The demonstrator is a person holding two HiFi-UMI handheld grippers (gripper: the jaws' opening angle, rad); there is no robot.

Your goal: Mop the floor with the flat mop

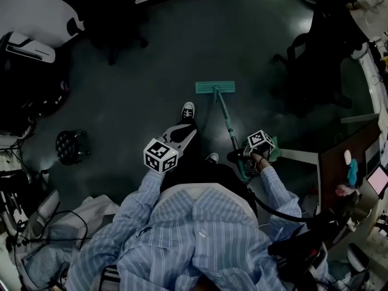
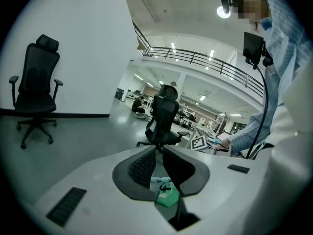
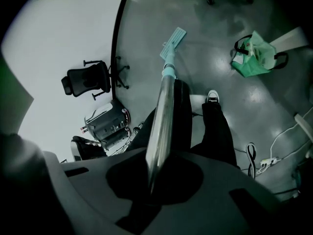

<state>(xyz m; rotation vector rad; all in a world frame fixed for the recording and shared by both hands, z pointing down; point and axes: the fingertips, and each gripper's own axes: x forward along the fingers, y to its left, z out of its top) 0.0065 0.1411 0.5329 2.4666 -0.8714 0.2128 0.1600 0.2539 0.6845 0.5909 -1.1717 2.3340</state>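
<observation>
The flat mop lies ahead of my feet, its teal head (image 1: 215, 88) flat on the dark floor. Its metal pole (image 1: 228, 123) slants back to my right gripper (image 1: 241, 157), which is shut on the pole low down. In the right gripper view the pole (image 3: 161, 116) runs out from between the dark jaws of the right gripper (image 3: 164, 146) to the mop head (image 3: 173, 37). My left gripper (image 1: 185, 131) hangs apart from the pole, above my left leg. Its jaws meet at the tips of the left gripper (image 2: 159, 149) and hold nothing.
Black office chairs stand at the far left (image 1: 106, 11) and far right (image 1: 315, 53). A small black stool (image 1: 71, 147) sits at the left, with cables nearby. A desk (image 1: 364, 156) lines the right side. A green bag (image 3: 254, 55) rests on the floor by my right foot.
</observation>
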